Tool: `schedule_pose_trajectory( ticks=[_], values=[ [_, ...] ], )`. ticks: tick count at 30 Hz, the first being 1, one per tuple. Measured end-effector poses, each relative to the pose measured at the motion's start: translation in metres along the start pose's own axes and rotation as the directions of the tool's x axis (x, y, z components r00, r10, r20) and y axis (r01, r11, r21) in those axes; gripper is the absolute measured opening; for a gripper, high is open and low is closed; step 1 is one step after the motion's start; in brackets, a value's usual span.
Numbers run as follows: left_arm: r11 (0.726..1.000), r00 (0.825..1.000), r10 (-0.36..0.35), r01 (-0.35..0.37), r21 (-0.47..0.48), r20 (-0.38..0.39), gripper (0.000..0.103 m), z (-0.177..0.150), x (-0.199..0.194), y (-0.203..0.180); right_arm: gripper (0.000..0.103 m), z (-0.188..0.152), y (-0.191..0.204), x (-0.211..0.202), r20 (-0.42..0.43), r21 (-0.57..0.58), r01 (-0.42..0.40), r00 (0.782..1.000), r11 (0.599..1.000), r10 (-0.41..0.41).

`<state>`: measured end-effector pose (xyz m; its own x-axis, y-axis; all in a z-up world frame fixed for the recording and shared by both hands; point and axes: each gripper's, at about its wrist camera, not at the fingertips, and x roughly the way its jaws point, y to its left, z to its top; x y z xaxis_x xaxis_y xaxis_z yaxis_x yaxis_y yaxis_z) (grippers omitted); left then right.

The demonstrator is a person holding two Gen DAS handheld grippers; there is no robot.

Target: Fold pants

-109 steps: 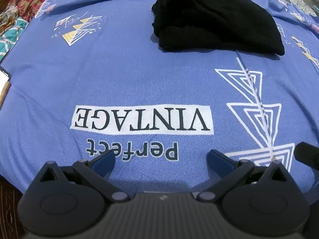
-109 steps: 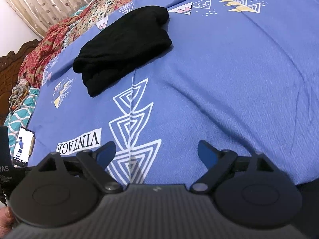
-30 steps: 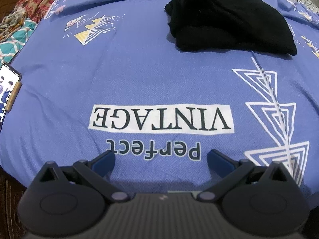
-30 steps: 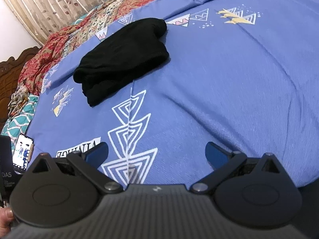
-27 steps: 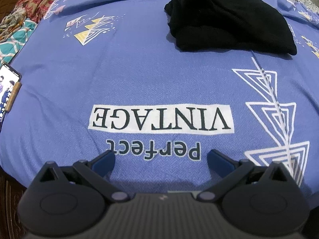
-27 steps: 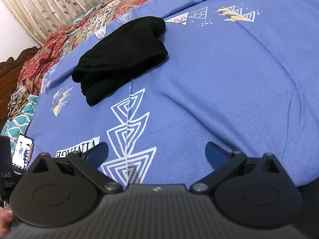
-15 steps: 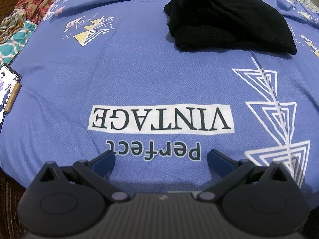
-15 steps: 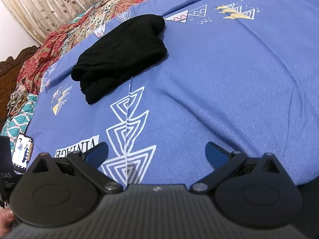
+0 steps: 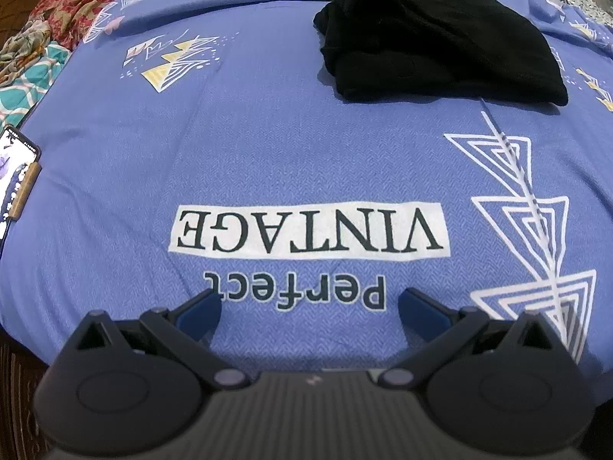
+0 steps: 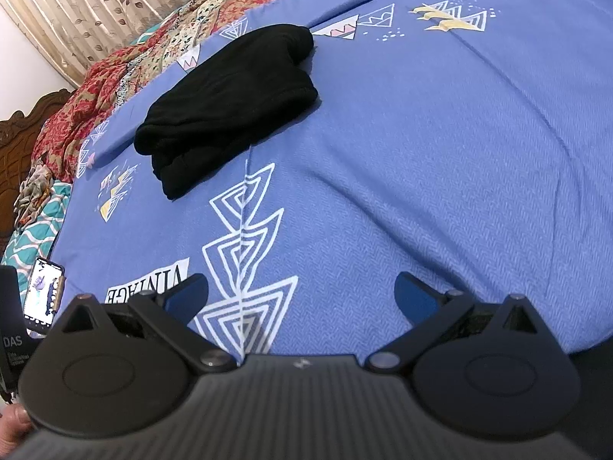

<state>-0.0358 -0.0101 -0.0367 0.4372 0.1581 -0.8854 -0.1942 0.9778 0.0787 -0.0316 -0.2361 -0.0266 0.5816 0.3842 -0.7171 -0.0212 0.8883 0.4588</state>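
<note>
The black pants (image 9: 433, 38) lie folded into a thick bundle on the blue printed bedsheet (image 9: 268, 153), far from both grippers; in the right wrist view the same pants (image 10: 230, 103) sit at the upper left. My left gripper (image 9: 309, 311) hovers open over the sheet's near edge, above the "Perfect VINTAGE" print, with nothing between its blue-tipped fingers. My right gripper (image 10: 300, 294) is also open and holds nothing, low over the white triangle print.
A phone (image 9: 15, 176) with a lit screen lies at the sheet's left edge, also visible as the phone (image 10: 44, 291) in the right wrist view. Patterned red and teal blankets (image 10: 76, 115) are heaped along the far left, with curtains (image 10: 95, 7) behind.
Both grippers have barely shifted; the views drifted slightly. The pants stay folded in the same place, and both grippers stay open.
</note>
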Motion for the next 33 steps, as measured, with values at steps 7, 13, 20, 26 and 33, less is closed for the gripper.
schedule_pose_trajectory(
  ticks=[7,13,20,26,33],
  values=[
    [1.0,1.0,-0.009,0.009,0.0,-0.003,0.103,0.002,0.002,0.002,0.103,0.0,0.0,0.0,0.001,-0.001,-0.001,1.0,1.0,0.001],
    [1.0,1.0,-0.01,0.01,-0.005,-0.005,0.103,0.003,0.003,0.003,0.103,0.0,0.0,0.0,0.0,-0.001,-0.001,1.0,1.0,0.001],
    [1.0,1.0,0.0,0.0,-0.002,0.002,0.103,0.001,0.002,0.001,0.103,0.0,0.0,0.0,0.0,-0.001,0.0,1.0,1.0,0.0],
    [1.0,1.0,0.009,-0.009,0.017,-0.005,0.103,0.004,-0.001,0.001,0.103,0.0,0.001,0.0,0.003,-0.006,0.001,1.0,1.0,-0.001],
    [0.998,0.998,0.065,-0.065,-0.001,0.019,0.103,0.009,-0.012,0.009,0.103,0.002,0.009,-0.006,0.037,-0.052,-0.002,0.999,0.999,0.004]
  ],
)
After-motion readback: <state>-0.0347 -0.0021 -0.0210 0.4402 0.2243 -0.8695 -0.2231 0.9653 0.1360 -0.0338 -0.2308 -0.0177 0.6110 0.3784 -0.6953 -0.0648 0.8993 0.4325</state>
